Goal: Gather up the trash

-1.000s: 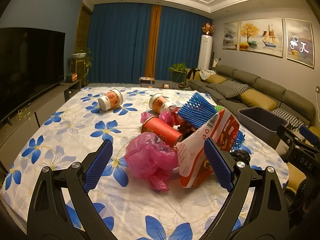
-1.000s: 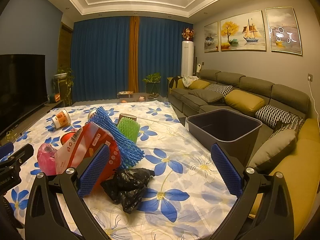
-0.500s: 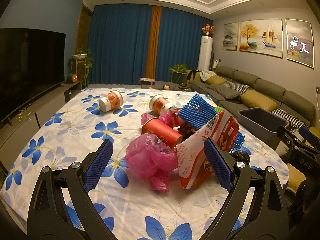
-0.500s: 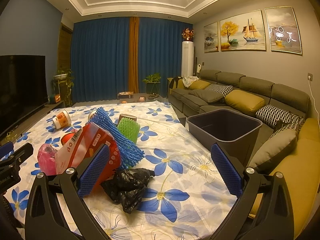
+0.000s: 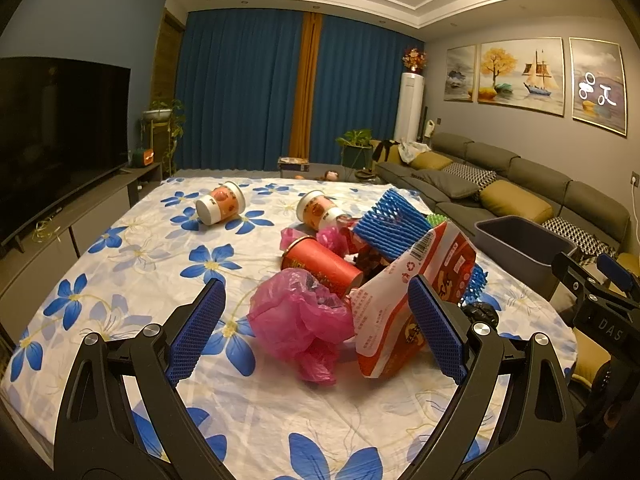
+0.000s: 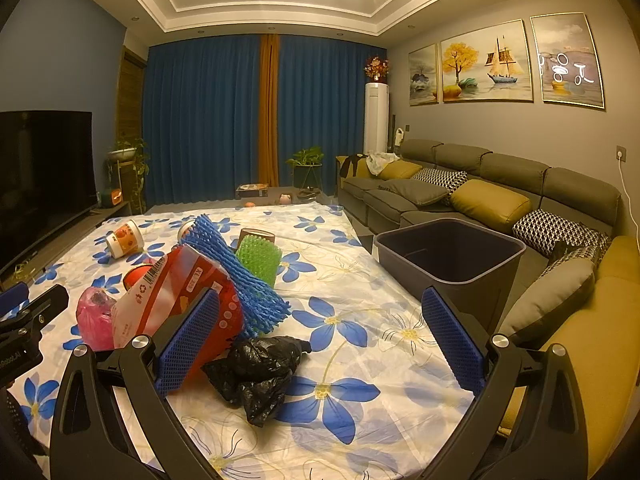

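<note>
Trash lies in a heap on the floral tablecloth (image 5: 120,256). A crumpled pink plastic bag (image 5: 304,320) sits just ahead of my open left gripper (image 5: 316,332), between its spread fingers but untouched. Beside it stand a red-and-white snack bag (image 5: 416,280), a red paper cup (image 5: 320,264), a blue foam net (image 5: 392,228) and two orange-white cups (image 5: 220,208). My right gripper (image 6: 320,340) hangs open over a crumpled black bag (image 6: 256,368), holding nothing. The snack bag (image 6: 176,292), the blue net (image 6: 240,272) and a green foam net (image 6: 258,256) lie to its left.
A dark grey bin (image 6: 452,256) stands off the table's right edge, against a grey sofa (image 6: 500,200) with cushions. A TV (image 5: 52,128) on a low cabinet lines the left wall. Blue curtains close off the far end.
</note>
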Demonstrator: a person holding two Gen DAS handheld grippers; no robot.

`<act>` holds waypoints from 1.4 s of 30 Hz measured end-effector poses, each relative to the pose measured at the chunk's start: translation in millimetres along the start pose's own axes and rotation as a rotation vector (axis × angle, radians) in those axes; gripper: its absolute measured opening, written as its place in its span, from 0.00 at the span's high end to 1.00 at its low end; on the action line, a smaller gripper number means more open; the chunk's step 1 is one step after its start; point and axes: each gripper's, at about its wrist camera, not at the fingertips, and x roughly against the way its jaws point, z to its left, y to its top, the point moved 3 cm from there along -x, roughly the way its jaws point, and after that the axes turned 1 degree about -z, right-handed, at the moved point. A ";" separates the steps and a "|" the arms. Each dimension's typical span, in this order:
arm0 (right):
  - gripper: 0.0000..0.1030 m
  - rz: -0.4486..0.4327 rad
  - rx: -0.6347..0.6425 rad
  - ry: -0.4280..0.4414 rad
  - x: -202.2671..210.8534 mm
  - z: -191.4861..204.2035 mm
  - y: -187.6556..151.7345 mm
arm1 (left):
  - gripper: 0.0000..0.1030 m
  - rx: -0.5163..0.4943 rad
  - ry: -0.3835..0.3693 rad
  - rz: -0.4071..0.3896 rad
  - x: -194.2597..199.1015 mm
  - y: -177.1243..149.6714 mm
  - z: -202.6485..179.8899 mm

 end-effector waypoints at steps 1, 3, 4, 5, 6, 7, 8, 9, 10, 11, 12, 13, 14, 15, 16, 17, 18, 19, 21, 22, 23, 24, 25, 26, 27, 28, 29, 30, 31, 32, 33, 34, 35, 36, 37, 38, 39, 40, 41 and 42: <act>0.05 0.000 0.001 0.000 -0.1 0.4 0.0 | 0.12 0.000 0.000 0.000 0.0 0.0 -0.1; 0.05 0.000 0.000 0.000 0.0 -0.2 -0.1 | 0.12 -0.001 0.000 0.001 -0.1 0.0 -0.2; 0.05 0.000 0.000 0.000 0.0 -0.1 -0.2 | 0.12 -0.001 0.000 0.001 0.0 -0.1 -0.2; 0.05 -0.001 0.000 0.000 0.0 0.0 -0.2 | 0.12 0.000 0.000 0.000 0.1 -0.1 -0.2; 0.05 0.000 0.001 0.000 0.0 -0.1 -0.2 | 0.12 0.000 0.000 0.000 0.1 -0.1 -0.3; 0.05 0.000 0.000 0.001 0.0 -0.2 -0.3 | 0.12 -0.001 0.000 0.000 0.1 -0.2 -0.3; 0.05 0.000 -0.001 0.000 0.0 -0.2 -0.3 | 0.12 -0.001 -0.001 0.000 0.1 -0.3 -0.3; 0.05 0.000 0.000 0.000 0.0 -0.1 -0.3 | 0.12 -0.001 -0.002 0.000 0.1 -0.3 -0.5; 0.05 0.000 -0.001 0.000 0.1 0.0 -0.2 | 0.12 -0.002 -0.002 0.000 0.0 -0.2 -1.4; 0.05 0.000 -0.001 0.000 0.0 -0.1 -0.3 | 0.12 -0.002 -0.004 0.000 -0.1 -0.2 -2.0; 0.05 0.000 -0.001 -0.001 -0.1 -0.1 -0.3 | 0.12 -0.003 -0.005 0.001 -0.5 -0.1 -3.4; 0.05 0.000 0.000 -0.001 -0.1 -0.1 -0.3 | 0.12 -0.004 -0.006 0.002 -1.0 -0.2 -4.5; 0.05 0.000 0.000 0.000 0.0 -0.2 -0.4 | 0.12 -0.005 -0.007 0.001 -1.4 -0.1 -5.8; 0.05 0.000 -0.001 0.001 0.1 0.0 -0.5 | 0.12 -0.004 -0.007 0.001 -1.5 -0.1 -6.0; 0.05 0.000 0.000 0.000 0.0 0.1 -0.5 | 0.12 -0.005 -0.007 0.000 -1.8 0.0 -6.9; 0.05 0.000 0.000 0.000 0.1 0.1 -0.5 | 0.12 -0.005 -0.009 -0.001 -1.9 -0.1 -7.2; 0.05 0.000 0.000 0.001 0.0 -0.1 -0.6 | 0.12 -0.004 -0.010 0.000 -2.2 0.0 -7.9; 0.05 0.000 -0.001 0.001 0.1 0.2 -0.5 | 0.12 -0.003 -0.011 0.000 -2.3 -0.1 -7.8; 0.05 0.001 -0.001 0.002 0.0 -0.1 -0.6 | 0.12 0.000 -0.012 -0.001 -2.4 -0.3 -8.0; 0.05 0.001 -0.001 0.001 0.0 -0.1 -0.6 | 0.12 -0.001 -0.012 -0.001 -2.4 -0.3 -8.0; 0.05 0.001 -0.001 0.001 0.1 0.0 -0.6 | 0.12 0.001 -0.013 0.000 -2.1 -0.5 -7.5; 0.05 0.000 -0.001 0.001 0.0 -0.2 -0.6 | 0.12 0.001 -0.013 -0.001 -2.2 -0.5 -7.8; 0.05 0.000 -0.001 0.001 -0.1 -0.2 -0.6 | 0.12 0.000 -0.013 -0.002 -2.0 -0.5 -7.7; 0.05 0.000 -0.001 0.001 0.0 -0.1 -0.6 | 0.12 -0.001 -0.012 -0.002 -2.1 -0.4 -7.6; 0.05 0.000 -0.001 0.001 -0.1 -0.3 -0.7 | 0.12 -0.001 -0.013 -0.001 -2.2 -0.4 -7.7; 0.05 0.001 -0.001 0.001 -0.1 -0.3 -0.7 | 0.12 -0.001 -0.014 -0.001 -2.5 -0.5 -8.2; 0.05 0.001 -0.001 0.001 0.0 -0.4 -0.8 | 0.12 0.000 -0.014 -0.001 -2.1 -0.5 -7.5; 0.05 0.001 -0.001 0.001 0.1 -0.3 -0.8 | 0.12 0.001 -0.015 -0.001 -2.5 -0.7 -7.6; 0.05 0.001 -0.001 0.001 -0.1 -0.5 -0.8 | 0.12 0.000 -0.017 0.000 -2.9 -0.9 -7.8; 0.05 0.001 -0.001 0.001 0.0 -0.5 -0.8 | 0.12 0.000 -0.019 0.001 -2.9 -0.9 -7.2; 0.05 0.002 -0.002 0.001 0.0 -0.5 -0.8 | 0.12 0.001 -0.022 0.002 -3.6 -1.0 -7.2; 0.05 0.003 -0.002 0.002 -1.0 -0.1 -1.4 | 0.12 0.002 -0.023 0.002 -4.0 -0.9 -7.3; 0.05 0.004 -0.003 0.003 -1.1 0.1 -1.5 | 0.12 0.001 -0.025 0.002 -4.5 -1.0 -8.2; 0.05 0.004 -0.002 0.003 -1.3 0.0 -1.9 | 0.12 0.001 -0.028 0.002 -4.6 -0.6 -6.8; 0.05 0.004 -0.002 0.003 -1.3 -0.1 -1.9 | 0.12 0.001 -0.030 0.001 -4.7 -0.5 -6.7; 0.05 0.004 -0.002 0.003 -1.3 0.0 -1.9 | 0.12 0.000 -0.033 0.000 -5.1 -0.6 -7.1; 0.05 0.003 -0.002 0.005 -1.2 0.1 -1.9 | 0.12 0.000 -0.037 -0.001 -5.8 -0.5 -7.8; 0.05 0.003 -0.002 0.004 -1.8 -0.6 -2.3 | 0.12 0.000 -0.043 -0.002 -6.4 -0.6 -8.3; 0.05 0.003 -0.003 0.005 -1.9 -0.5 -2.3 | 0.12 0.000 -0.053 -0.002 -7.8 -0.9 -9.2; 0.05 0.004 -0.003 0.006 -2.8 -0.8 -2.8 | 0.12 0.001 -0.060 0.000 -8.6 -1.3 -9.1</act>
